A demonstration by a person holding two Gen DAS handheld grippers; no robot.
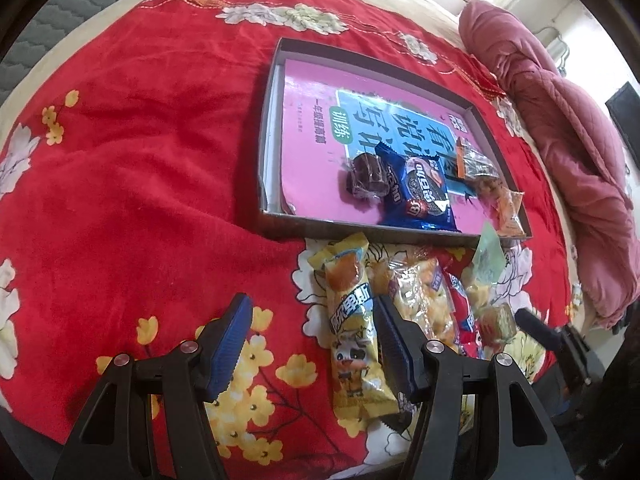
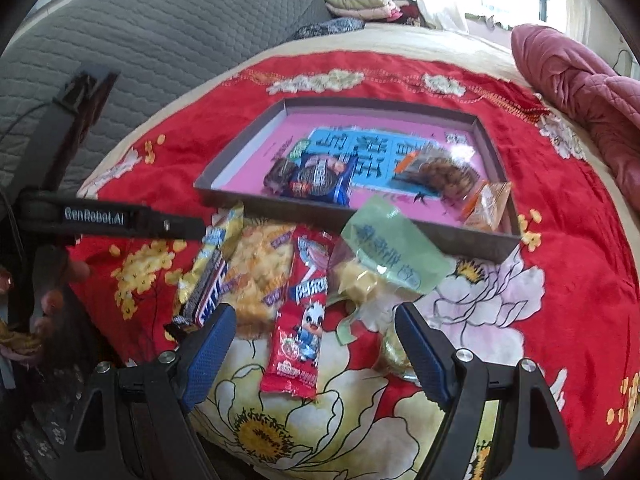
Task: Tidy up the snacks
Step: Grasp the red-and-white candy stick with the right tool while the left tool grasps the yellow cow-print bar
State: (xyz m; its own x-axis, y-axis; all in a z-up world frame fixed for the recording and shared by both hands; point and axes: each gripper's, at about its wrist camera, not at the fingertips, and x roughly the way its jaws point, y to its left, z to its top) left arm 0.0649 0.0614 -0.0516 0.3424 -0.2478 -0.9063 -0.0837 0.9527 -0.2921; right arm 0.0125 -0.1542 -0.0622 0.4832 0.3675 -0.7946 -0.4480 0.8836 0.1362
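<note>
While both claws hang open and empty over the bed, your right claw (image 2: 312, 360) straddles the red snack packet (image 2: 300, 316). Loose snacks crowd it just before the tray (image 2: 472, 240), so closing could pinch the green packet (image 2: 384, 252) too.

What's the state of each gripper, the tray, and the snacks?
Left gripper: open, empty.
Right gripper: open, over the red packet, not gripping.
Tray: part filled, some snacks inside.
Blue packet: in tray.
Yellow packet: on bed, outside tray.
</note>
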